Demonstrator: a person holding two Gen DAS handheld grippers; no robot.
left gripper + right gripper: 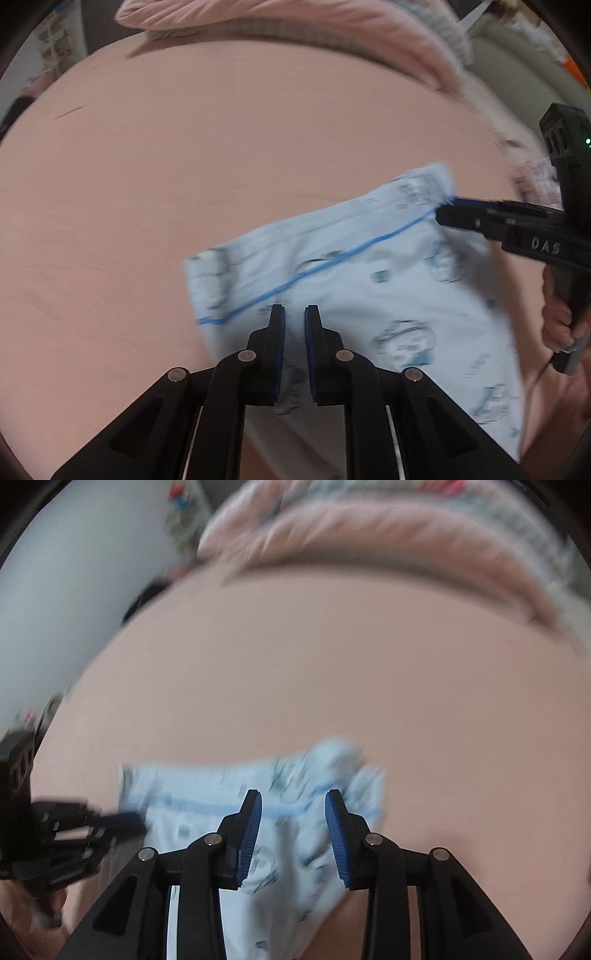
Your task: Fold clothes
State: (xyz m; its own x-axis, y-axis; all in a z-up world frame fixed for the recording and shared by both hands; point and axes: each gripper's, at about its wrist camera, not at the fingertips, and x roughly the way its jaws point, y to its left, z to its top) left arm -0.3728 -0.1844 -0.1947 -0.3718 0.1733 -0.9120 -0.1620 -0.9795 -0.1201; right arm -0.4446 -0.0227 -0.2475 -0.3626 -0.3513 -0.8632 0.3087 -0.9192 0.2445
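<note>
**Pale blue cotton, folded over and about to be let go**

Blue ribbed pads first: my left gripper (pixel 294 317) has them nearly together over the garment (pixel 369 291), though I can't tell if cloth is pinched between them. My right gripper (pixel 293 805) is spread, cloth lying loose in the gap. The printed garment rests on the pink sheet (pixel 184 166). I'd lift straight off without dragging the fold, then smooth the rumpled corner.

We see the right gripper (pixel 293 834) standing open over the pale blue printed garment (pixel 207 812) on the pink sheet (pixel 332 672), left gripper (pixel 136 821) at its left edge.
</note>
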